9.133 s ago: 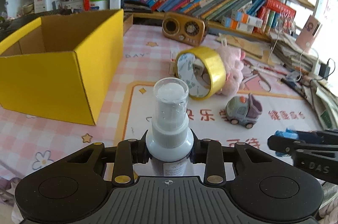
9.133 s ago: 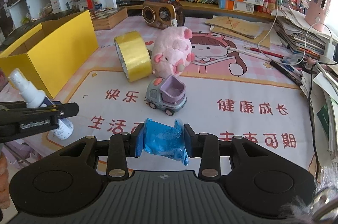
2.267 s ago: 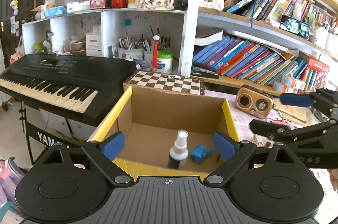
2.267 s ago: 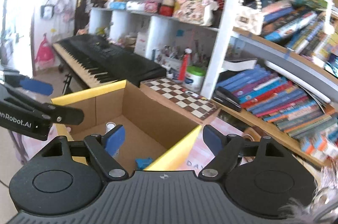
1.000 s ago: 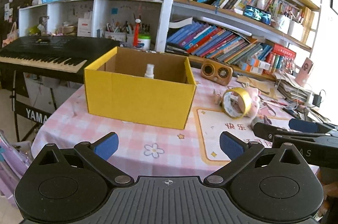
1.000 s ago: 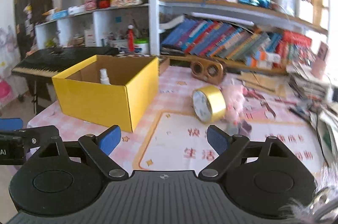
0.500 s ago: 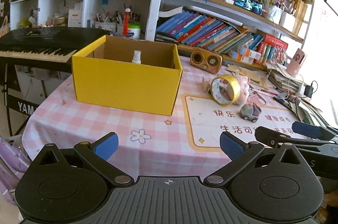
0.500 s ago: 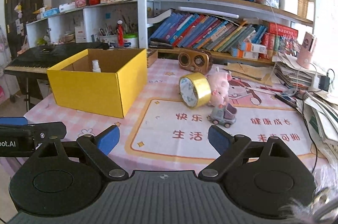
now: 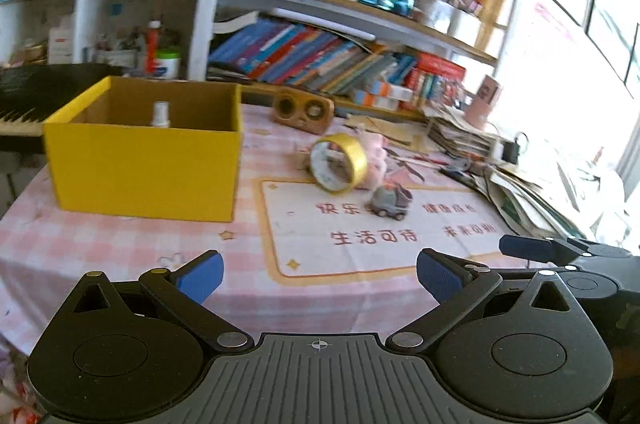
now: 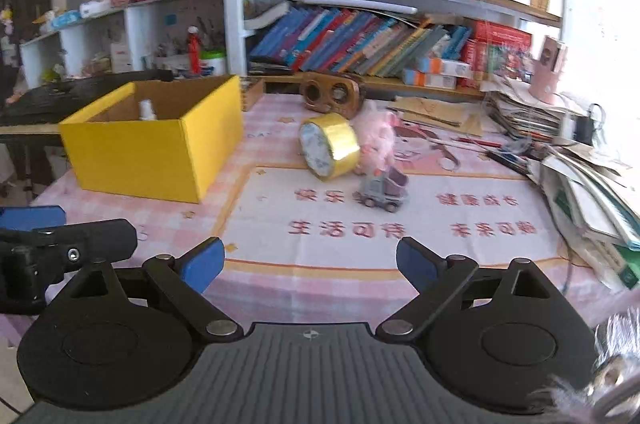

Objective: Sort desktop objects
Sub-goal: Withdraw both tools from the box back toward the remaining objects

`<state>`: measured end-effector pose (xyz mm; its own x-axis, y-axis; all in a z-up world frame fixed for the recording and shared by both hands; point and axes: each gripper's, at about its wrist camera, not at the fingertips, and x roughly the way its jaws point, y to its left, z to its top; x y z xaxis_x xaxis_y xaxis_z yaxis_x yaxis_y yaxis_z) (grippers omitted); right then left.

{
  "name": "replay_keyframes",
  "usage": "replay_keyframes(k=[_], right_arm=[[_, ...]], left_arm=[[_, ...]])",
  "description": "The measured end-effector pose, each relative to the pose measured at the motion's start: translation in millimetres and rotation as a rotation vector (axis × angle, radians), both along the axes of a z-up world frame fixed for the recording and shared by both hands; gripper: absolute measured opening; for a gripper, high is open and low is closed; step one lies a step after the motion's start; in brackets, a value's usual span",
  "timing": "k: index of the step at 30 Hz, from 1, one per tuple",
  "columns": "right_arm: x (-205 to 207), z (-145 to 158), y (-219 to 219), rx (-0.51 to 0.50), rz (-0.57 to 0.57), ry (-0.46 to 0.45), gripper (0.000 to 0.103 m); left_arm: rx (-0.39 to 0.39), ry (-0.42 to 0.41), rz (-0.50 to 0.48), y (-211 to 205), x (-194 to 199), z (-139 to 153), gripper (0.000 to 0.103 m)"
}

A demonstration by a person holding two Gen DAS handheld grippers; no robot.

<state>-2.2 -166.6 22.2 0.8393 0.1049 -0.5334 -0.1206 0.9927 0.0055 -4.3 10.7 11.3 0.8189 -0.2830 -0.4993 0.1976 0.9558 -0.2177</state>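
Left gripper spread wide, empty. Right gripper jaws just been opening, nothing between. Both hang over near table edge. Spray bottle stands in yellow box far left, only white cap showing. Gold tape roll on edge mid-table, pink plush pig half hidden behind, grey toy truck nearer; all blurred.

You only get the spray bottle head over the yellow box wall; rest of the box floor is hidden in both views. Pink plush is partly behind the tape roll, and mat text plus toy truck are motion-blurred, esp. left wrist view. Keyboard is cut off at left edge; book spines too small/blurred to read.
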Motion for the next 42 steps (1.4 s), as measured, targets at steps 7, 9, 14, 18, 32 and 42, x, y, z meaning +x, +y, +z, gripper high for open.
replay_keyframes(k=[7, 9, 14, 18, 32, 42], right_arm=[[-2.0, -2.5, -13.0, 0.004, -0.059, 0.009, 0.093], [-0.8, -2.9, -16.1, 0.004, -0.071, 0.012, 0.093], [4.0, -3.0, -22.6, 0.002, -0.082, 0.017, 0.094], [10.7, -2.7, -27.4, 0.004, -0.083, 0.019, 0.094], [50.4, -6.0, -41.9, -0.003, -0.041, 0.064, 0.094], [88.8, -15.4, -60.8, 0.002, -0.003, 0.122, 0.094]], left_arm=[[-0.035, 0.019, -0.097, -9.6, 10.8, -3.0, 0.103], [-0.027, 0.026, -0.104, -13.1, 15.0, -3.9, 0.103], [-0.011, 0.048, -0.088, -18.2, 26.8, -7.3, 0.103], [0.015, 0.065, -0.057, -20.6, 35.8, -8.6, 0.103], [0.044, 0.120, 0.003, -33.5, 70.5, -15.7, 0.103], [0.052, 0.165, 0.029, -49.3, 99.8, -24.0, 0.103]])
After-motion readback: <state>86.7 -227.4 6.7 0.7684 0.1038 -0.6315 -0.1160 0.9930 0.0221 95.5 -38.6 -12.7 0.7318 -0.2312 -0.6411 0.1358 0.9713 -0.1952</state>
